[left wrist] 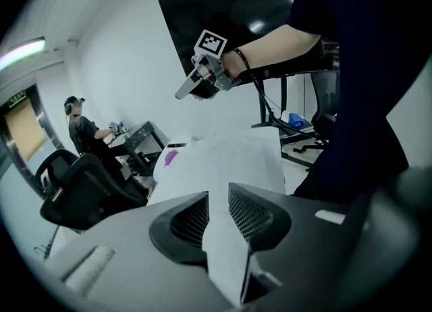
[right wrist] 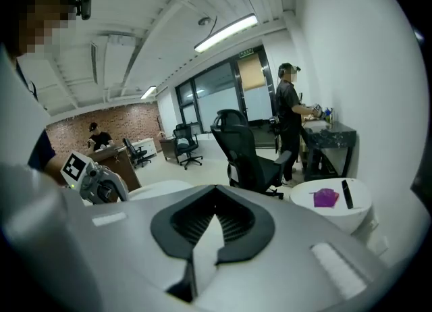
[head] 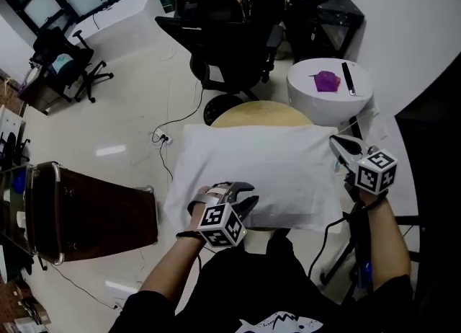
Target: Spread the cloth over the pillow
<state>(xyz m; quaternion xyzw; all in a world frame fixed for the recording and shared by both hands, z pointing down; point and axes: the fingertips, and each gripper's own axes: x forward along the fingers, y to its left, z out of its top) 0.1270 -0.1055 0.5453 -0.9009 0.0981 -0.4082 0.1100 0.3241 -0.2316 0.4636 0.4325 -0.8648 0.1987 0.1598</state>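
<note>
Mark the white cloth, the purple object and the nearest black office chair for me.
white cloth (left wrist: 224, 167): left gripper view, middle of its flat stretch.
purple object (head: 326, 81): head view, its centre.
black office chair (head: 223, 40): head view, its seat.

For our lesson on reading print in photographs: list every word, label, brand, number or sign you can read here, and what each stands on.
No text is readable in any view.
Green sign, far left of the left gripper view: too blurred to read.
Marker cubes: black-and-white square patterns, no letters.
White print on the person's black shirt: a drawing, no legible words.
</note>
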